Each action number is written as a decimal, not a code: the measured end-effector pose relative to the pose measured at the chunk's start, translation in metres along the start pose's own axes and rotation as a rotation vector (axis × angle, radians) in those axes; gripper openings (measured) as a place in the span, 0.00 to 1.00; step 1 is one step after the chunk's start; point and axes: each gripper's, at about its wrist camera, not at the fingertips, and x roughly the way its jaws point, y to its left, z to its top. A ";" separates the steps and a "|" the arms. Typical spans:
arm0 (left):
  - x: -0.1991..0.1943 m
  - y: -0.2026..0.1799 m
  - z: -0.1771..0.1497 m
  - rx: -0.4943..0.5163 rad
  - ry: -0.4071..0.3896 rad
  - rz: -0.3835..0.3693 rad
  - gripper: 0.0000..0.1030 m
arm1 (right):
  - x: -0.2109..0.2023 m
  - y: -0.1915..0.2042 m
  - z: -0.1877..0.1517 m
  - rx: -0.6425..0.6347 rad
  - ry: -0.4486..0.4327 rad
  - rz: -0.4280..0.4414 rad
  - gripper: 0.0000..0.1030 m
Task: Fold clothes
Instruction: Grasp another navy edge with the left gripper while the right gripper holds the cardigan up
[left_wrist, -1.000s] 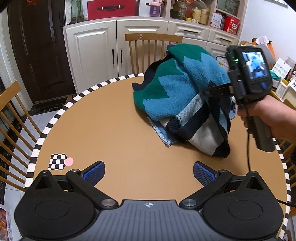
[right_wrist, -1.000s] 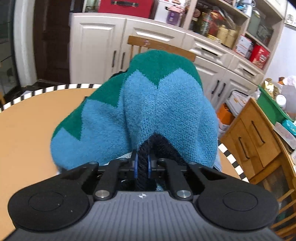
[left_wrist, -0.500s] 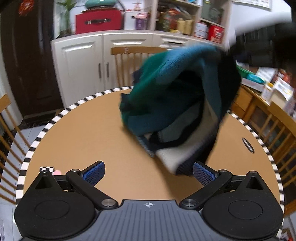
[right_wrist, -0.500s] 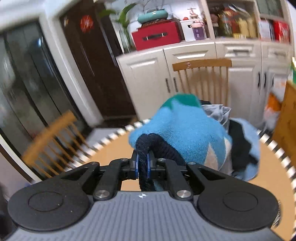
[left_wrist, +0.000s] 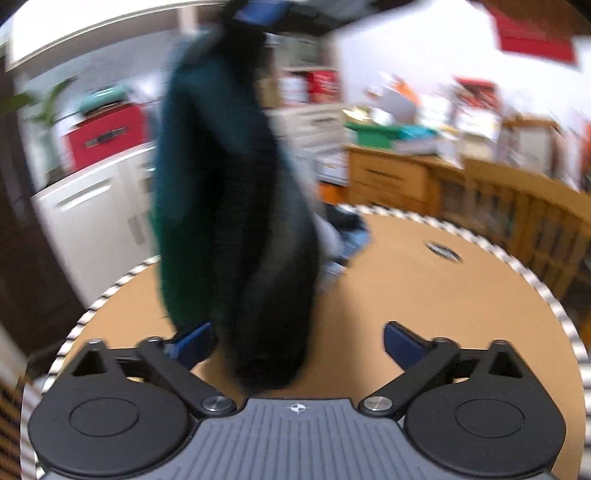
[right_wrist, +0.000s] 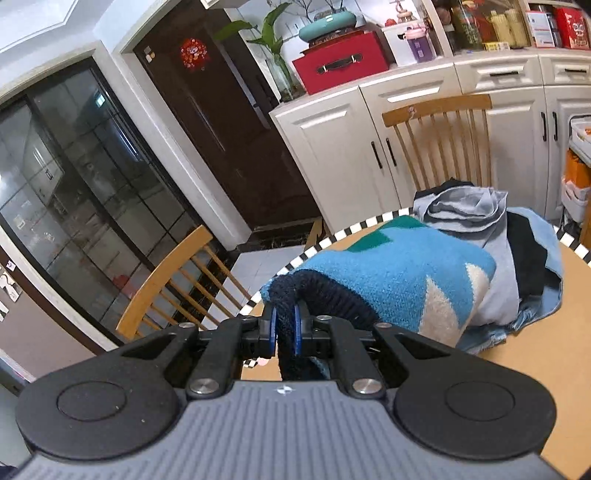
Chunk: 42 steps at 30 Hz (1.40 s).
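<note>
**Right wrist view: sweater lifted by its dark hem**

Right wrist view is showing the right tongs (right_wrist: 284, 328) pinching the navy ribbed edge of the blue-and-green sweater (right_wrist: 399, 273), blue pads clamping tight on the knit. Beyond them, the sweater is draping over a pile of other clothes (right_wrist: 476, 218) at the far rim of the round desk (right_wrist: 532, 354), with a wooden chair (right_wrist: 439, 140) behind it.

In the blurred left wrist view, the left tongs (left_wrist: 297, 343) are closing, pads not yet pressing; the sweater (left_wrist: 236, 206) is hanging down between them, suspended above the desk (left_wrist: 443, 295).
</note>
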 end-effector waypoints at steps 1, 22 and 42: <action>0.004 -0.006 -0.001 0.036 0.013 -0.024 0.72 | -0.001 0.002 -0.002 0.002 0.005 0.000 0.09; -0.050 0.108 0.052 -0.132 0.074 -0.132 0.06 | -0.075 0.018 -0.019 -0.060 -0.001 -0.149 0.09; -0.245 0.057 0.232 -0.046 -0.271 -0.194 0.07 | -0.300 0.112 0.022 -0.320 -0.295 -0.296 0.00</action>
